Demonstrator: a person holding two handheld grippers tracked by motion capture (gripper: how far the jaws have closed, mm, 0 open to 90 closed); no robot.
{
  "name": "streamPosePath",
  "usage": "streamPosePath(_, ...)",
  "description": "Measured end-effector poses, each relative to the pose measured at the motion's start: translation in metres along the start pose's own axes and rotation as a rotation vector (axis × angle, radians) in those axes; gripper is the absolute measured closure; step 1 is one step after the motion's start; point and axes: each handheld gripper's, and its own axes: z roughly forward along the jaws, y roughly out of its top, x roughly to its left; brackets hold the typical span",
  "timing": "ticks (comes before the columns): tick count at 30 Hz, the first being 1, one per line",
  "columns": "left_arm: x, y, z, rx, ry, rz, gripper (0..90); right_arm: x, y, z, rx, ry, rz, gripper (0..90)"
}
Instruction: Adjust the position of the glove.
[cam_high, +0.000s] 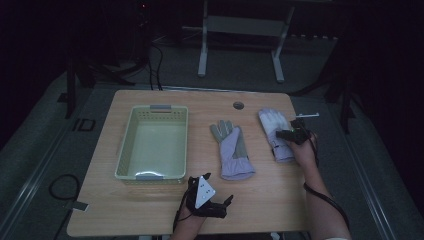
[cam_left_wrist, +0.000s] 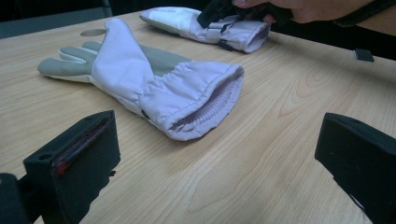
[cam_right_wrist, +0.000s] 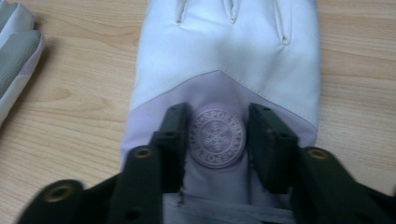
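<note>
Right gripper view shows the right claw (cam_right_wrist: 217, 140) pinching the fabric of the white glove (cam_right_wrist: 224, 56) on the counter (cam_right_wrist: 70, 93), probably to lift it. Its round badge (cam_right_wrist: 218, 138) has a snowflake; the writing is perhaps "SPORT". The left claw (cam_left_wrist: 210, 163) waits open near the grey-palmed glove (cam_left_wrist: 140, 79).

Two black grippers are seen. The left gripper (cam_high: 227, 201) carries a grey three-cornered plate; brass-coloured screws mark the right gripper (cam_right_wrist: 218, 140). Black cables trail. Sleeves are apparently not worn.
</note>
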Motion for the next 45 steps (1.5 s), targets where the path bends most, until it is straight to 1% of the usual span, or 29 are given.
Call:
streamPosePath(2, 0.000, 0.000, 0.000, 0.001, 0.000, 0.000, 0.3, -0.001, 0.000, -0.001, -0.005, 0.006, 0.022, 68.4)
streamPosePath(3, 0.000, 0.000, 0.000, 0.001, 0.000, -0.004, 0.3, -0.001, 0.000, -0.003, -0.008, 0.009, 0.045, 72.4)
streamPosePath(5, 0.000, 0.000, 0.000, 0.001, -0.001, -0.006, 0.3, -0.001, 0.002, -0.007, -0.009, 0.007, 0.073, 76.8)
streamPosePath(6, 0.000, 0.000, 0.000, 0.001, -0.001, -0.006, 0.3, -0.001, 0.002, -0.007, -0.009, 0.007, 0.073, 76.8)
streamPosePath(7, 0.001, 0.000, 0.000, 0.002, -0.001, -0.007, 0.3, 0.001, 0.005, -0.013, -0.011, -0.008, 0.085, 78.7)
streamPosePath(8, 0.001, 0.000, 0.000, 0.001, -0.001, -0.006, 0.3, 0.001, 0.007, -0.015, -0.011, -0.008, 0.085, 79.0)
streamPosePath(10, 0.001, 0.000, 0.000, 0.001, -0.001, -0.005, 0.3, 0.001, 0.009, -0.021, -0.021, 0.001, 0.098, 79.5)
streamPosePath(11, 0.001, 0.000, 0.000, 0.001, 0.000, -0.005, 0.3, 0.001, 0.010, -0.026, -0.022, 0.021, 0.115, 79.7)
streamPosePath(12, 0.000, 0.000, 0.000, 0.001, 0.001, -0.004, 0.3, 0.001, 0.011, -0.030, -0.026, 0.025, 0.121, 79.9)
streamPosePath(13, 0.000, 0.000, 0.000, 0.001, 0.002, -0.004, 0.3, 0.002, 0.012, -0.036, -0.034, 0.024, 0.118, 80.1)
streamPosePath(14, 0.000, 0.000, 0.000, 0.001, 0.002, -0.004, 0.3, 0.002, 0.012, -0.036, -0.034, 0.024, 0.118, 80.1)
streamPosePath(15, 0.000, 0.000, 0.000, 0.000, 0.003, -0.004, 0.3, 0.006, 0.014, -0.048, -0.042, 0.026, 0.105, 80.2)
streamPosePath(17, 0.000, 0.000, 0.000, 0.002, 0.005, -0.001, 0.3, 0.009, 0.015, -0.058, -0.055, 0.027, 0.104, 80.1)
streamPosePath(18, 0.000, 0.000, 0.000, 0.002, 0.005, -0.001, 0.3, 0.009, 0.015, -0.058, -0.055, 0.027, 0.104, 80.1)
streamPosePath(19, 0.000, 0.000, 0.000, 0.002, 0.007, 0.002, 0.3, 0.012, 0.015, -0.070, -0.062, 0.034, 0.110, 80.1)
streamPosePath(20, 0.000, 0.000, 0.000, 0.002, 0.007, 0.002, 0.3, 0.012, 0.015, -0.070, -0.062, 0.034, 0.110, 80.1)
streamPosePath(21, -0.001, 0.000, 0.000, 0.003, 0.008, 0.004, 0.3, 0.016, 0.014, -0.082, -0.072, 0.036, 0.108, 80.1)
streamPosePath(23, -0.001, 0.000, 0.000, 0.003, 0.010, 0.004, 0.3, 0.020, 0.012, -0.091, -0.081, 0.028, 0.107, 80.0)
streamPosePath(24, -0.001, 0.000, 0.000, 0.003, 0.010, 0.004, 0.3, 0.020, 0.012, -0.091, -0.081, 0.028, 0.107, 80.0)
streamPosePath(25, -0.001, 0.000, 0.000, 0.003, 0.011, 0.006, 0.3, 0.025, 0.010, -0.101, -0.091, 0.012, 0.106, 80.0)
streamPosePath(28, -0.001, 0.000, 0.000, 0.003, 0.012, 0.008, 0.3, 0.033, 0.003, -0.111, -0.097, -0.005, 0.113, 80.0)
streamPosePath(32, -0.001, 0.000, 0.000, 0.003, 0.014, 0.006, 0.3, 0.041, -0.012, -0.116, -0.092, -0.018, 0.138, 80.0)
streamPosePath(33, -0.001, 0.000, 0.000, 0.003, 0.013, 0.004, 0.3, 0.043, -0.015, -0.116, -0.079, -0.017, 0.136, 80.0)
streamPosePath(35, -0.001, 0.000, 0.000, 0.002, 0.012, 0.005, 0.3, 0.045, -0.020, -0.117, -0.074, -0.024, 0.140, 79.9)
streamPosePath(37, -0.001, 0.000, 0.000, -0.002, 0.005, 0.009, 0.3, 0.046, -0.022, -0.118, -0.075, -0.029, 0.138, 79.8)
streamPosePath(38, -0.002, 0.000, 0.000, 0.000, 0.004, 0.018, 0.3, 0.048, -0.028, -0.119, -0.083, -0.028, 0.149, 79.8)
streamPosePath(42, -0.002, 0.000, 0.000, -0.001, 0.005, 0.018, 0.3, 0.049, -0.034, -0.119, -0.082, -0.033, 0.158, 79.7)
streamPosePath(43, -0.002, 0.000, 0.000, 0.000, 0.005, 0.013, 0.3, 0.052, -0.041, -0.116, -0.077, -0.033, 0.155, 79.7)
streamPosePath(45, -0.001, 0.000, 0.000, 0.000, 0.005, 0.011, 0.3, 0.053, -0.042, -0.114, -0.072, -0.036, 0.154, 79.6)
